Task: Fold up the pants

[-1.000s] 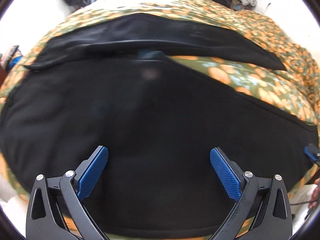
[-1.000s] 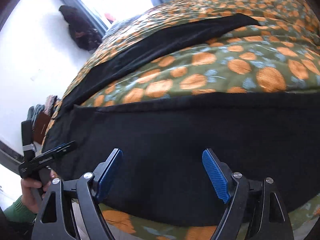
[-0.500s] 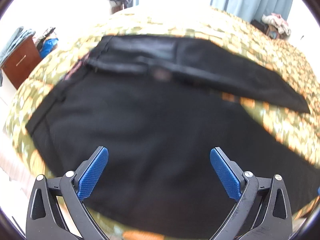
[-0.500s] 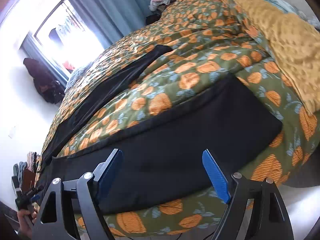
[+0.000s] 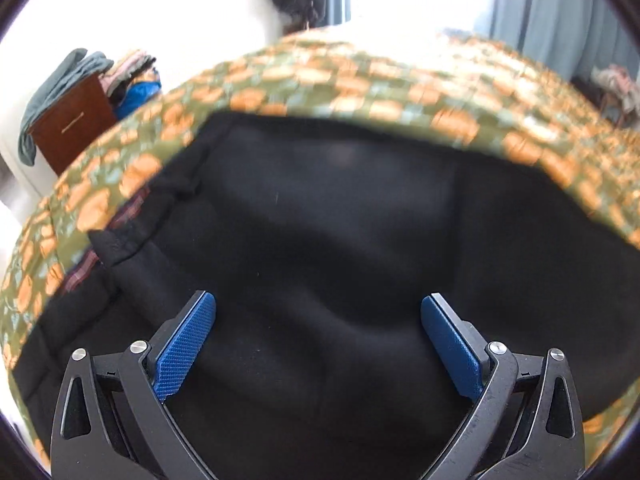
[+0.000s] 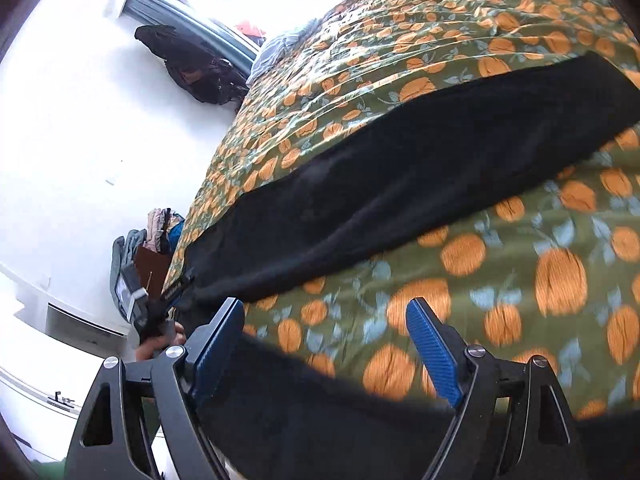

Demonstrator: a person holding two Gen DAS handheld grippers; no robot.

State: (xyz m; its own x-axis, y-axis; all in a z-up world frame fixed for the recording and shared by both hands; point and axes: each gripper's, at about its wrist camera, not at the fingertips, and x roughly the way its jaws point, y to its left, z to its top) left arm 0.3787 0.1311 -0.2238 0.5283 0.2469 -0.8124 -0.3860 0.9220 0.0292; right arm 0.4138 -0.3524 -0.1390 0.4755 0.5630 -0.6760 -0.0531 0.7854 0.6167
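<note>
Black pants point(image 5: 340, 220) lie spread on a bed quilt point(image 5: 360, 80) printed with orange pumpkins on green. In the left wrist view my left gripper point(image 5: 318, 304) hangs open just above the pants' upper part, with the waistband point(image 5: 120, 240) to its left and nothing between its blue pads. In the right wrist view one pant leg point(image 6: 400, 184) runs slantwise across the quilt point(image 6: 520, 280), and the other leg point(image 6: 320, 408) lies below my open right gripper point(image 6: 326, 308), which holds nothing. At the pants' far left end a hand holds the left gripper point(image 6: 160, 304).
A brown wooden cabinet point(image 5: 72, 120) piled with clothes stands beside the bed on the left. A dark bag point(image 6: 192, 68) hangs by the bright window. Blue curtains point(image 5: 560, 12) hang behind the bed. A white unit point(image 6: 40, 392) sits low at the left.
The left gripper has swung left to the waist end of the pants. The right gripper went out to the near leg's hem end and came back over the gap between the legs. Both stay open.
</note>
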